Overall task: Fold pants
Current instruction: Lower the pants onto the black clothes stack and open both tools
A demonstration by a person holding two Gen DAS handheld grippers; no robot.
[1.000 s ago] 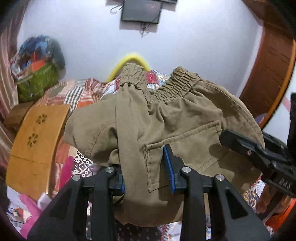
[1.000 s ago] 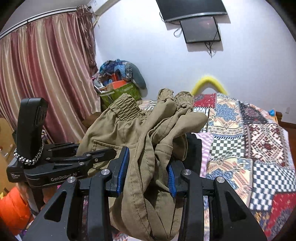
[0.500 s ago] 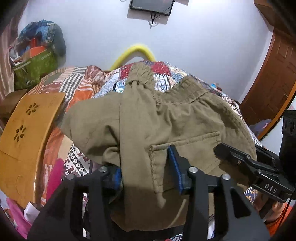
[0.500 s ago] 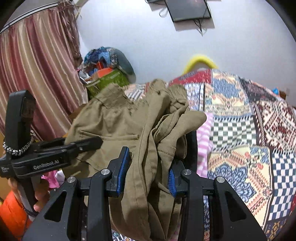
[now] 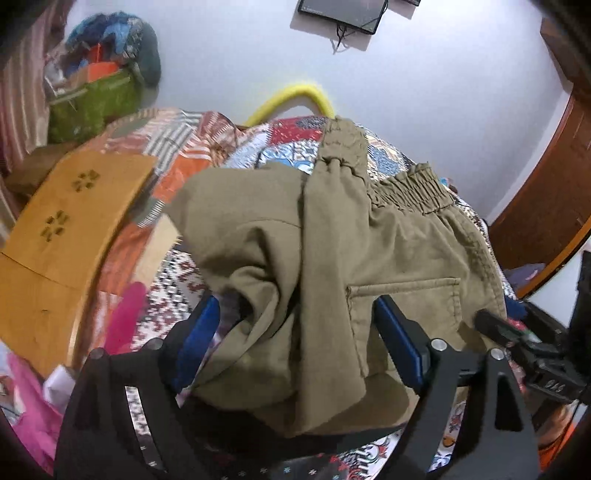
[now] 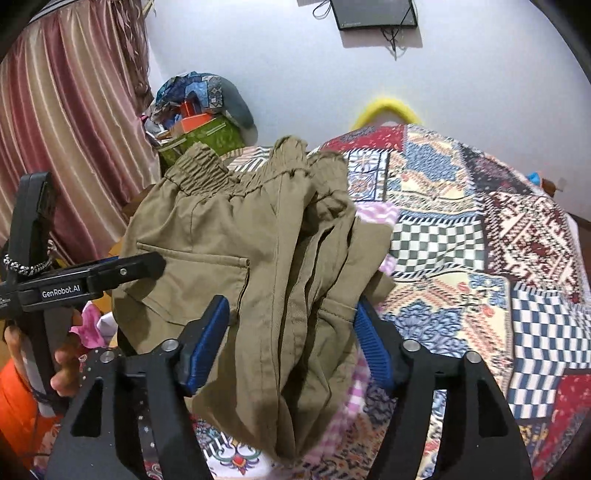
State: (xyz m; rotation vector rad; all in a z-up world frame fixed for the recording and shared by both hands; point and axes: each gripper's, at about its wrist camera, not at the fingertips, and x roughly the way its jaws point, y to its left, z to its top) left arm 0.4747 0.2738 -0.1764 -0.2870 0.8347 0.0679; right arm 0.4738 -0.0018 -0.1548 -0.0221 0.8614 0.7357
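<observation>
With both the left gripper and right gripper just spread apart, the released khaki pants could slump unfolded across the patchwork quilt.

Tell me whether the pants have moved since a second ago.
Yes. The pants have sunk toward the quilt, their waistband now farther below the wall screen.

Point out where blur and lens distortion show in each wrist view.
Left wrist view: the wooden board and quilt smear with motion blur, and the door frame bows. Right wrist view: sharper; the khaki pants are crisp, the curtain curves, and dark corners vignette both.
</observation>
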